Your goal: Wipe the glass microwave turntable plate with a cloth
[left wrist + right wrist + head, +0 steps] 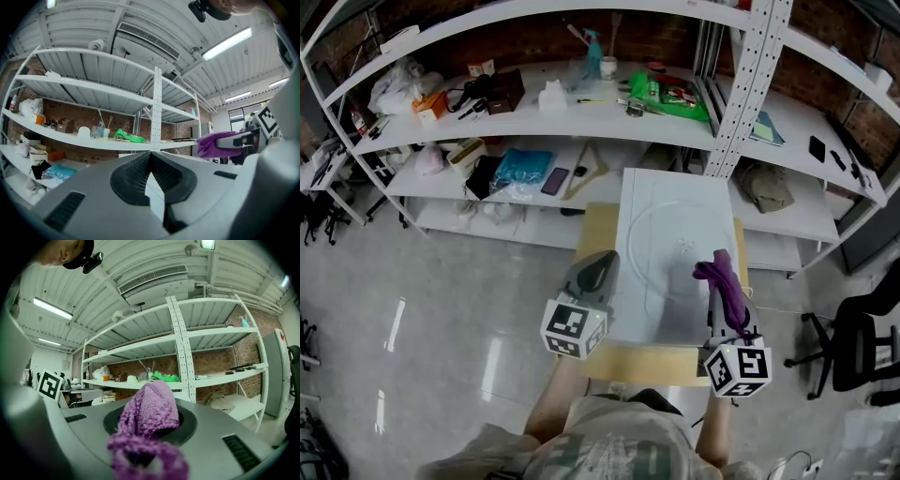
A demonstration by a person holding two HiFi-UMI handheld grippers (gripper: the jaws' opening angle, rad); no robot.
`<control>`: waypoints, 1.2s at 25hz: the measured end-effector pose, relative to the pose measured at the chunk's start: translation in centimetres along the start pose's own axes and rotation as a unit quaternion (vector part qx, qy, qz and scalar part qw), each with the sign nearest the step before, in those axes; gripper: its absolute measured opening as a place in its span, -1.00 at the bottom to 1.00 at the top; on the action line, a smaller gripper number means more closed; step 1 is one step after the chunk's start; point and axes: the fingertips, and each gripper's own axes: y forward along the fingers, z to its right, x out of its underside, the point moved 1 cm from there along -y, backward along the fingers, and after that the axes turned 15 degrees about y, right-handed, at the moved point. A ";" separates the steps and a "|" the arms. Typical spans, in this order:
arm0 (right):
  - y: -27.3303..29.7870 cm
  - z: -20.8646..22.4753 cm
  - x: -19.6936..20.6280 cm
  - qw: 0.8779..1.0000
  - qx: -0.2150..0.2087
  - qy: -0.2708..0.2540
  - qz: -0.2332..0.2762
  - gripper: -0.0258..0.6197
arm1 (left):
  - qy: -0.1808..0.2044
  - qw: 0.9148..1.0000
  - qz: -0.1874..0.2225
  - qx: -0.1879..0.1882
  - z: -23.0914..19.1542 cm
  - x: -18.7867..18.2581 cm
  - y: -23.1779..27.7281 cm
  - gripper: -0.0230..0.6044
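Just above the table, the right gripper [714, 298] is clamped on a purple cloth [727, 286] that bunches out of its jaws, seemingly poised to wipe. The glass turntable plate [675, 272] lies flat at centre frame on a white board [647, 187], apparently to keep it steady. The left gripper [602, 261], jaws closed on nothing, hovers by the board's left edge. The board covers a wooden table [600, 220]. Cluttered white shelving [534, 122] on brick fills the upper frame, above a glossy grey floor [441, 281].

Plate [675, 225] on table [596, 225], shelves [534, 122] behind, left gripper [604, 261] at plate's left edge, right gripper [713, 277] (cloth [727, 286] in its jaws) over plate's right.
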 end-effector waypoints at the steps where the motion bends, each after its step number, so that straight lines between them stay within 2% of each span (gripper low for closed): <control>1: 0.5 0.5 0.0 1.000 0.002 0.007 -0.002 -0.75 | 0.002 1.000 -0.007 0.013 0.0 0.3 0.7 -0.93; 3: 1.4 1.4 -0.2 1.000 0.000 0.015 -0.003 -0.75 | 0.010 0.999 -0.018 0.033 0.1 0.8 1.9 -0.92; 7: 3.5 2.0 -0.6 1.000 -0.011 0.006 -0.005 -0.75 | 0.035 0.999 -0.020 0.027 -0.3 1.1 3.3 -0.93; 9: 4.3 2.0 -0.5 1.000 -0.019 0.005 -0.008 -0.75 | 0.044 0.998 -0.030 0.043 0.0 1.5 4.0 -0.93; 12: 5.2 2.2 -0.4 1.000 -0.025 0.005 -0.012 -0.75 | 0.039 0.992 -0.053 0.111 1.4 2.5 5.1 -0.92; 14: 5.7 2.2 -0.4 0.999 -0.029 0.003 -0.014 -0.75 | 0.034 0.988 -0.067 0.138 1.9 3.0 5.6 -0.92; 19: 6.8 2.2 -0.4 0.999 -0.039 -0.009 -0.023 -0.75 | 0.031 0.982 -0.086 0.168 2.2 3.8 6.5 -0.93; 25: 7.8 2.4 -0.5 0.999 -0.043 -0.012 -0.026 -0.75 | 0.048 0.966 -0.132 0.216 3.2 4.7 7.4 -0.92; 30: 8.8 2.1 -0.5 0.998 -0.049 -0.020 -0.034 -0.75 | 0.051 0.964 -0.139 0.222 3.2 4.7 7.6 -0.92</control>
